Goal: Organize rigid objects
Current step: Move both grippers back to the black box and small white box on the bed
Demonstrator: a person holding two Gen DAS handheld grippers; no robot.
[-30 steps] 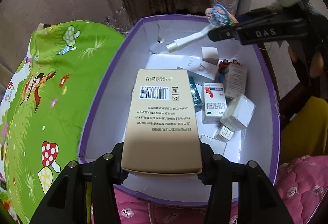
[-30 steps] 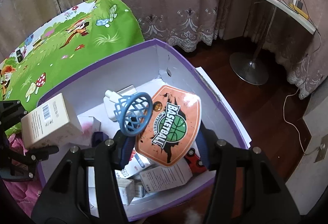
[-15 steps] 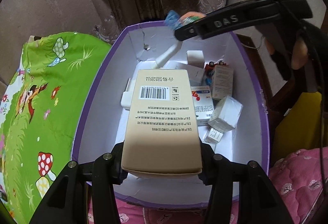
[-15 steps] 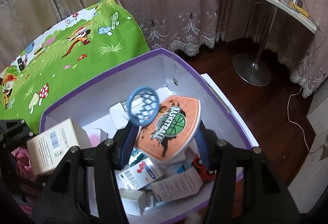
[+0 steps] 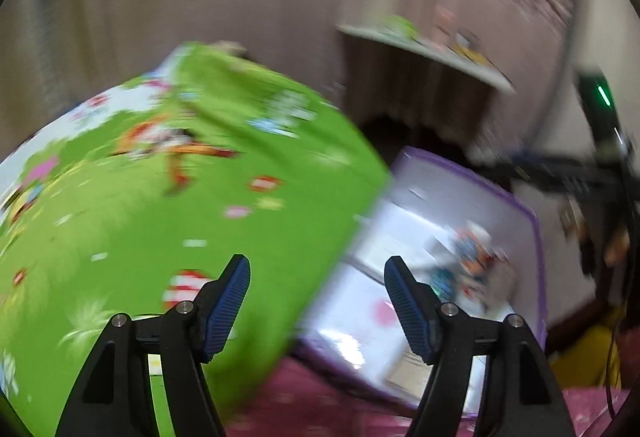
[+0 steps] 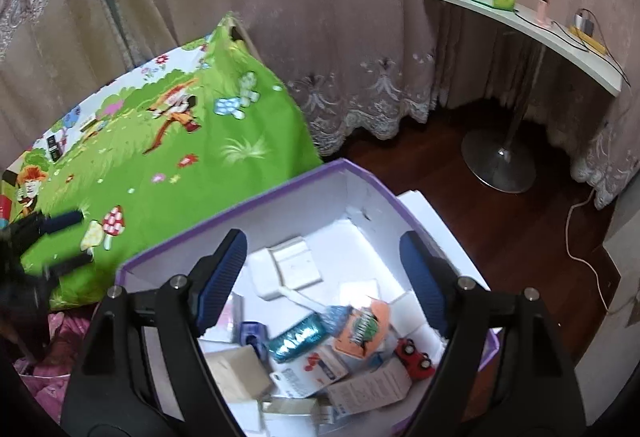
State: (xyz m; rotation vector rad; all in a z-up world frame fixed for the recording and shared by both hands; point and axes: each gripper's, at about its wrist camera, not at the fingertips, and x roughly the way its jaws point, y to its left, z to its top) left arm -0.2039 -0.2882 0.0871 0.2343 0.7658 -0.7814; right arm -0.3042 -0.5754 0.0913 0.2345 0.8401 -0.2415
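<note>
1. Rigid objects are gathered in the purple-rimmed box (image 6: 352,173), which stands on the bed beside the green cartoon mat (image 6: 168,141); small cartons, a tan carton (image 6: 236,373), a red toy car (image 6: 414,353) and the toy basketball hoop (image 6: 360,325) lie jumbled on its floor.

2. Right gripper (image 6: 322,269) hangs over the box. Its jaws have just been opening and now stand wide with nothing between them; the hoop lies loose among the cartons below.

3. Left gripper (image 5: 316,293) points across the box's near edge towards the mat. Its jaws have also just been opening and are empty; the tan carton it carried a second ago is gone from them. This view is heavily smeared, so little else can be read from it.

4. Judged from this, both drops are done and the step in hand is pulling clear to fetch the next item.

5. To do it well: lift each gripper straight up past the rim before swinging sideways, so a finger does not catch the thin cardboard wall and shift the box.

6. Keep the jaws wide until clear of the pile, and keep the two grippers apart, since they work close together over one box.

7. No loose items show on the mat in either view, so the next pick cannot be named.
</note>
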